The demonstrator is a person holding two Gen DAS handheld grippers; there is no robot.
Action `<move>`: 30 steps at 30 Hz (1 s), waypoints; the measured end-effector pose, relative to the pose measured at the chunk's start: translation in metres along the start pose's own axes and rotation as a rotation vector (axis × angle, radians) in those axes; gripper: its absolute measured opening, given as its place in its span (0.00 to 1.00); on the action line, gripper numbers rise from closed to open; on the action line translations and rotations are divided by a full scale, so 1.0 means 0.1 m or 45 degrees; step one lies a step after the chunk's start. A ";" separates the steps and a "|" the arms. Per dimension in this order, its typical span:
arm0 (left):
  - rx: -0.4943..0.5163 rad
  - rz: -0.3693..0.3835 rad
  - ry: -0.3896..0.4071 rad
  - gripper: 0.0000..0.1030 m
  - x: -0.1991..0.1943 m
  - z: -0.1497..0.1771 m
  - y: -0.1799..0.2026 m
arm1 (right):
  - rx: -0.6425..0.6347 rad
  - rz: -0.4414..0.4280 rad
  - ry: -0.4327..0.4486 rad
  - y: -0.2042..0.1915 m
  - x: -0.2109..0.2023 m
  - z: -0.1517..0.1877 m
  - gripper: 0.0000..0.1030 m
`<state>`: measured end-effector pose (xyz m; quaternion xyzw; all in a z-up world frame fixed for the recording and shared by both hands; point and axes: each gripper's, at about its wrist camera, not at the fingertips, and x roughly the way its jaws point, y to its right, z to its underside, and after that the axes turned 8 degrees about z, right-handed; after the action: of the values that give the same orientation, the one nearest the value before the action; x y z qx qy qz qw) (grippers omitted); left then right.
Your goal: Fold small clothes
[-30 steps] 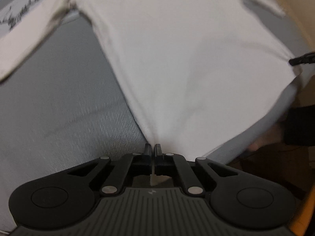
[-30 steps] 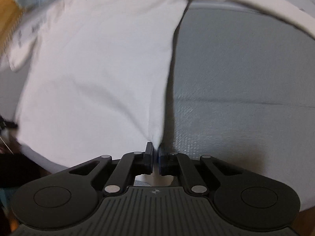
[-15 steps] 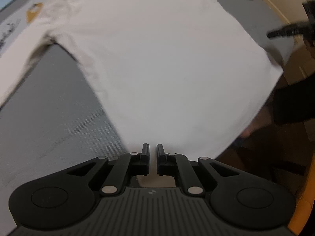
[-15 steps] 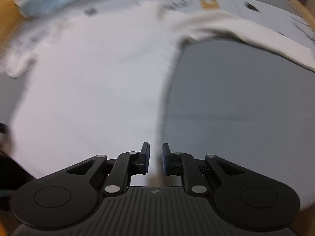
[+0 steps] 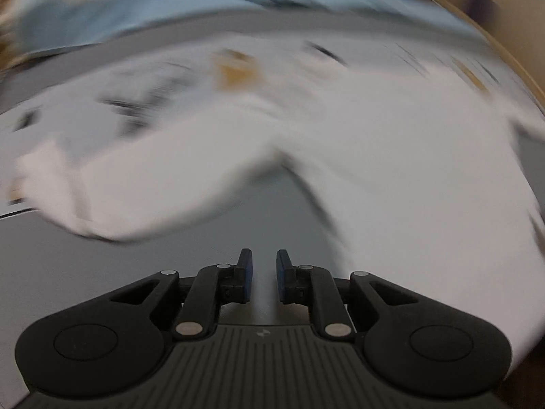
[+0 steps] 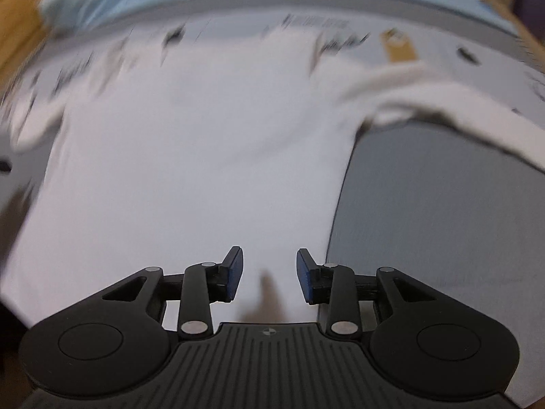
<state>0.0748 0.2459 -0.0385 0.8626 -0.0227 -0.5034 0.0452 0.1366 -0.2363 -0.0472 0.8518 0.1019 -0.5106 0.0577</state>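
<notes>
A white long-sleeved shirt (image 6: 190, 170) lies spread flat on the grey surface (image 6: 442, 204). In the right wrist view its body fills the middle and a sleeve (image 6: 470, 116) runs off to the right. My right gripper (image 6: 269, 272) is open and empty over the shirt's lower hem near its right corner. In the left wrist view the shirt (image 5: 408, 177) lies to the right and its other sleeve (image 5: 143, 184) stretches left; the view is blurred. My left gripper (image 5: 261, 272) is open and empty over bare grey surface (image 5: 102, 266) beside the shirt's edge.
A white printed cloth (image 6: 306, 27) with black marks and a tan patch (image 6: 398, 46) lies beyond the shirt. A light blue cloth (image 5: 170, 17) lies further back. A wooden edge (image 5: 511, 51) curves at the right.
Both grippers let go of the shirt's bottom corners and opened. The shirt now lies flat. Both cameras have lifted and tilted forward, and the left gripper has moved left off the shirt.
</notes>
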 end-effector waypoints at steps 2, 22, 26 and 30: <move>-0.126 -0.071 0.085 0.16 0.01 -0.22 -0.24 | 0.084 0.006 0.069 0.07 0.09 -0.16 0.37; -0.821 -0.381 0.313 0.27 0.83 -0.99 -2.40 | 0.205 -0.118 0.298 -0.71 0.37 -1.31 0.22; -0.773 -0.419 0.300 0.31 1.01 -1.09 -2.44 | 0.185 -0.133 0.275 -0.81 0.45 -1.35 0.21; -0.762 -0.509 0.222 0.21 1.22 -1.08 -2.47 | 0.164 -0.146 0.277 -0.84 0.50 -1.32 0.21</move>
<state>0.2275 0.4876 -0.1165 0.8382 0.2983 -0.4113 0.1981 0.2534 -0.1219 -0.0288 0.8968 0.1231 -0.4233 -0.0378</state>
